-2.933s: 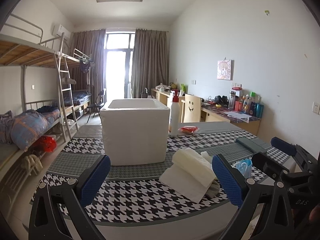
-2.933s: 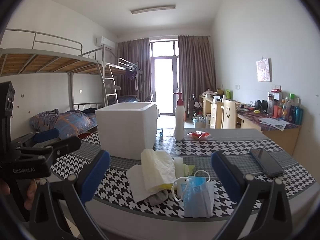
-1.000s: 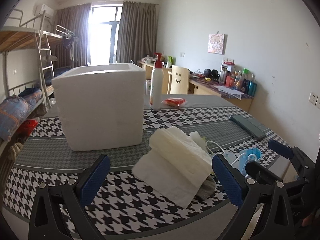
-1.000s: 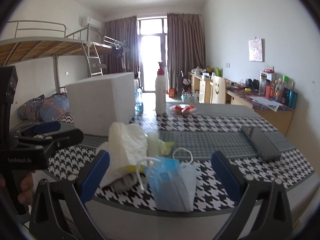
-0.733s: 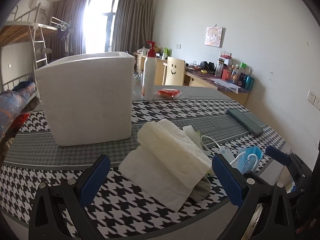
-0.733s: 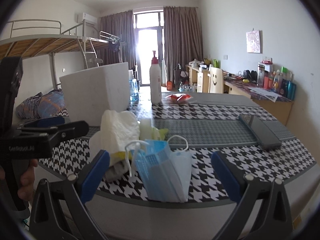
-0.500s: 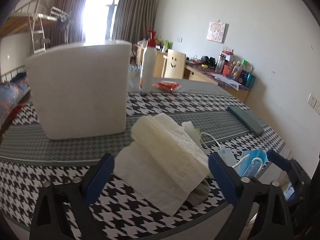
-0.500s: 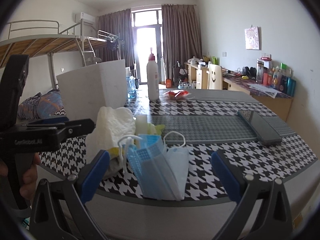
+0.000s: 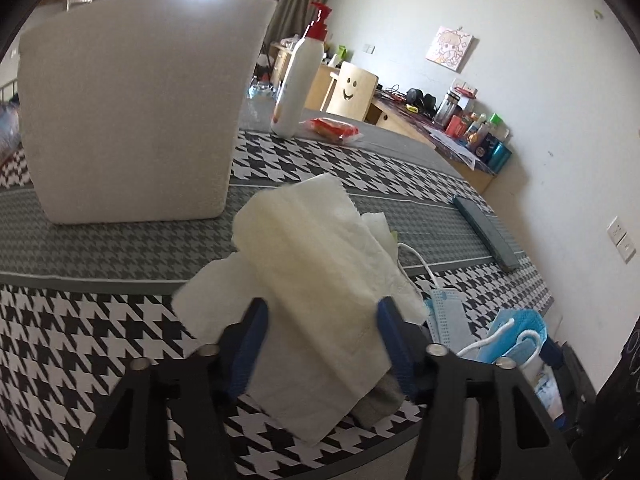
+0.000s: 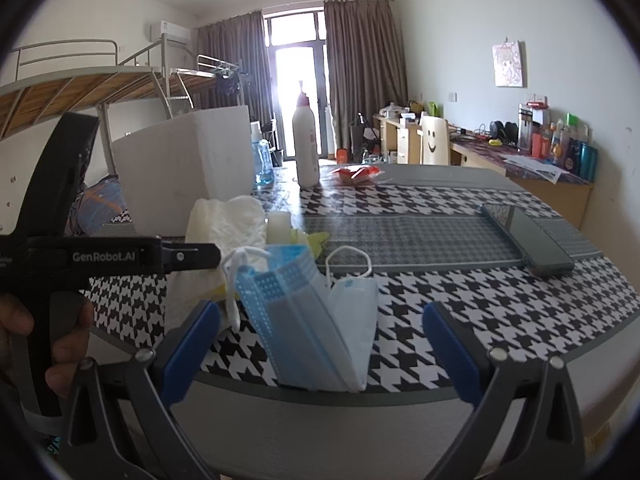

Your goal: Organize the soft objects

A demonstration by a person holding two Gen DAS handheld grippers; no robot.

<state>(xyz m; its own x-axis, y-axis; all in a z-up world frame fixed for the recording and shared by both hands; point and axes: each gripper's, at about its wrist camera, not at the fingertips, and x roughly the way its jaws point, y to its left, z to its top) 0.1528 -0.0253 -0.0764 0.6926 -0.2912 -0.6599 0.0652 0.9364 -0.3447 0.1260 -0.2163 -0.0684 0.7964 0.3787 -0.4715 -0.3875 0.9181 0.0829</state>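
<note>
A folded white towel lies on the houndstooth table cloth, on top of a grey cloth. My left gripper is closing its jaws on the towel's near end, and both blue pads meet its sides. Blue face masks lie at the table's near edge, also visible to the right of the towel. My right gripper stands open just before the masks, pads well apart from them. A hand holds the left gripper's black body at the left.
A tall white foam box stands behind the towel. Beyond it are a pump bottle and a red packet. A dark flat case lies at the right. A desk and chair stand by the far wall.
The left gripper came forward and down over the towel and its jaws narrowed from wide open onto it. The right gripper dropped slightly closer to the masks.
</note>
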